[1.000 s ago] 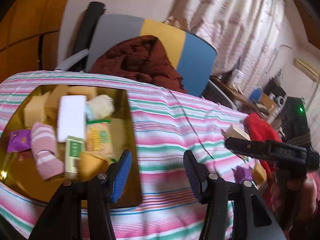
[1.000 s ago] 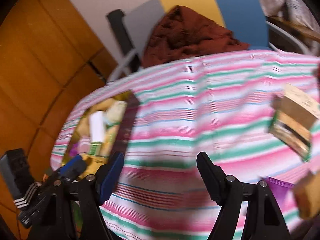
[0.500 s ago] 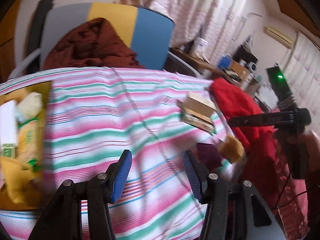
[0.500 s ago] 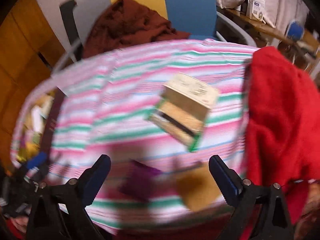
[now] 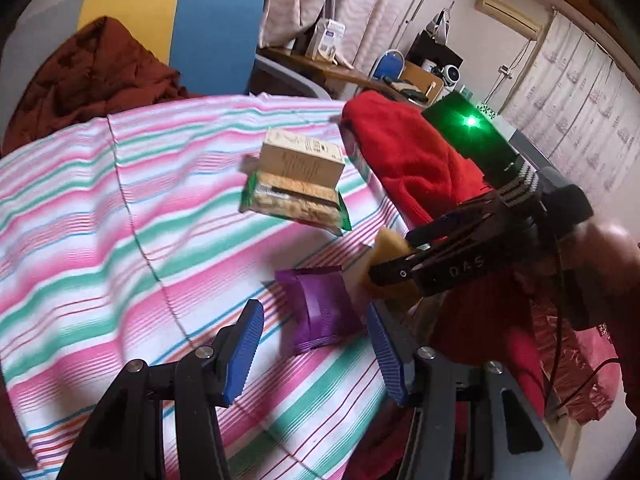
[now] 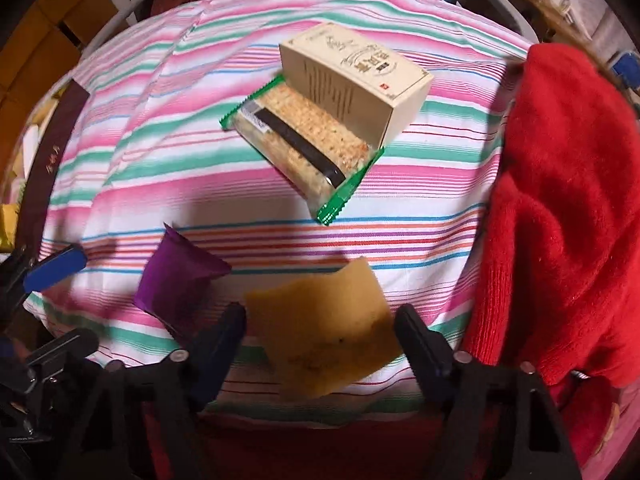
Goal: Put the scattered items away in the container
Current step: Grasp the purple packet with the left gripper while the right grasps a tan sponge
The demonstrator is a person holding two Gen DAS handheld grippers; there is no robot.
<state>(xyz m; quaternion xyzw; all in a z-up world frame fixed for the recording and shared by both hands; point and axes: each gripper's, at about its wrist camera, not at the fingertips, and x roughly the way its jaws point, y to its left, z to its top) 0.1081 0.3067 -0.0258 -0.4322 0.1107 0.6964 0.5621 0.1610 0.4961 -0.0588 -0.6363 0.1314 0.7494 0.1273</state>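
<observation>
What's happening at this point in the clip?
A person holds a gripper in each hand over a striped tablecloth. The right gripper points down over a yellow sponge, its jaws closing with the sponge between them. The left gripper is open around a purple packet, not pressing it. A cracker pack and a cream box beside it also remain on the cloth.

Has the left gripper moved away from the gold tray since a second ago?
Yes. The left gripper swung right across the striped cloth, away from the tray, to the purple packet.
</observation>
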